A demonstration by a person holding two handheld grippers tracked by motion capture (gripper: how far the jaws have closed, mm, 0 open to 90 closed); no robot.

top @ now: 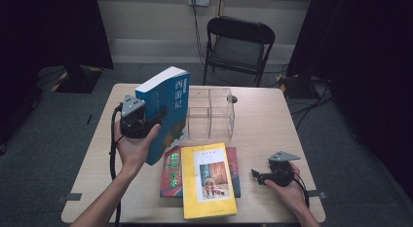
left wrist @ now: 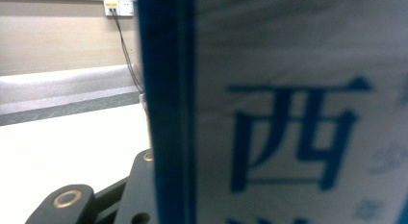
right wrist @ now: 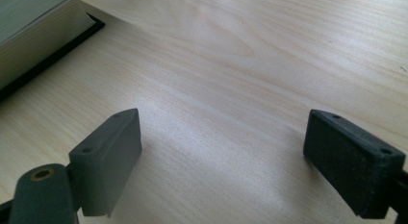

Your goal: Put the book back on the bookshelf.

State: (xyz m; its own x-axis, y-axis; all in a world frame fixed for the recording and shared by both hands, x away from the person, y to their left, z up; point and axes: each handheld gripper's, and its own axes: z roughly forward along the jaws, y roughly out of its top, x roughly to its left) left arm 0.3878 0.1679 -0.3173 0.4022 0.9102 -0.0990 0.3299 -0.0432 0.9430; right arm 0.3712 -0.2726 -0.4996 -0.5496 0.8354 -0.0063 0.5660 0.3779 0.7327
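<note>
Left gripper (top: 146, 123) is clamped on the blue book (top: 165, 110), holding it upright and lifted off the table (top: 263, 115), just to the left of the clear plastic organizer (top: 210, 112). My guess is the book is kept standing because the organizer's slots are narrow and tall — a book goes in on edge, not flat. The grip sits low on the spine side, which leaves the top and far edge free to slide between the dividers.

Right gripper (top: 258, 176) rests well to the right of the organizer and nearer the person, jaws spread wide with nothing between them. It looks parked, waiting its turn. Between it and the left hand, in front of the organizer, lie a yellow book (top: 208, 180) on top of a red book (top: 171, 172) — likely next in line.

From above, the whole layout is plain, but the grip itself is hard to read. The left gripper view settles it: the blue book (left wrist: 288, 113) stands hard against the jaw, its spine and big printed characters right up at the lens. The right gripper view shows bare wood between two separated pads (right wrist: 108, 156), with a book's page edge at the top left corner.
</note>
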